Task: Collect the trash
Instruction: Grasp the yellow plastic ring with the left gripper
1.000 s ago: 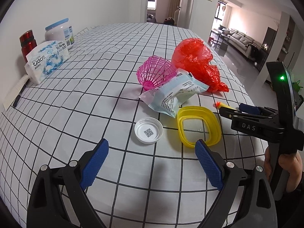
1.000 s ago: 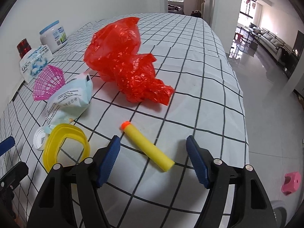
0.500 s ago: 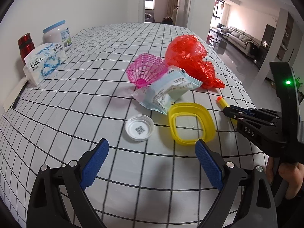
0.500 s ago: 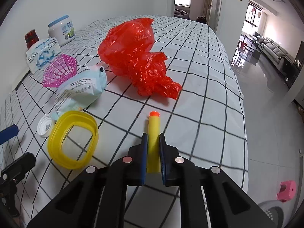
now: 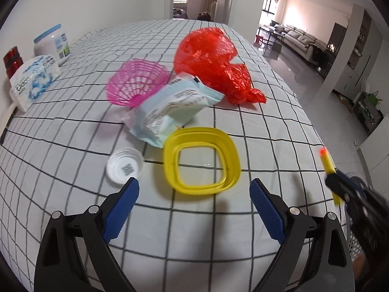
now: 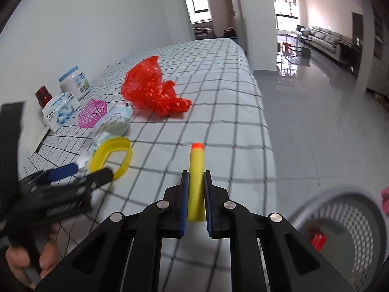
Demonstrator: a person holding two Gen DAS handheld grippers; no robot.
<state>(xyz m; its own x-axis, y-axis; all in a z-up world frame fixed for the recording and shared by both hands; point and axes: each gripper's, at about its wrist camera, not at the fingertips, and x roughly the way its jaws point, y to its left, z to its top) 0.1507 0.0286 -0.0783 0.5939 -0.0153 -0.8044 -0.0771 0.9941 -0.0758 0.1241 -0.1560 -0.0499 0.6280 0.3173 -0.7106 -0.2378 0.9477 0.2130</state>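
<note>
Two grippers over a checked table (image 5: 243,131), one gripping a foam dart, one empty.

Largest on the cloth is the crumpled red plastic bag (image 5: 214,63), far side; touching its near edge lies the pale blue wipes packet (image 5: 170,112), with the pink mesh basket (image 5: 136,82) tipped on its side just to the left. A yellow ring lid (image 5: 201,160) lies flat against the packet's near corner, and a white bottle cap (image 5: 125,165) sits just beside it. The left gripper (image 5: 194,209) hangs spread wide, nothing between its blue pads, just short of lid and cap. The right gripper (image 6: 195,202) is clamped on the yellow foam dart (image 6: 196,177), orange tip forward, lifted at the table's right edge; a grey perforated bin (image 6: 352,219) stands on the floor below right.
</note>
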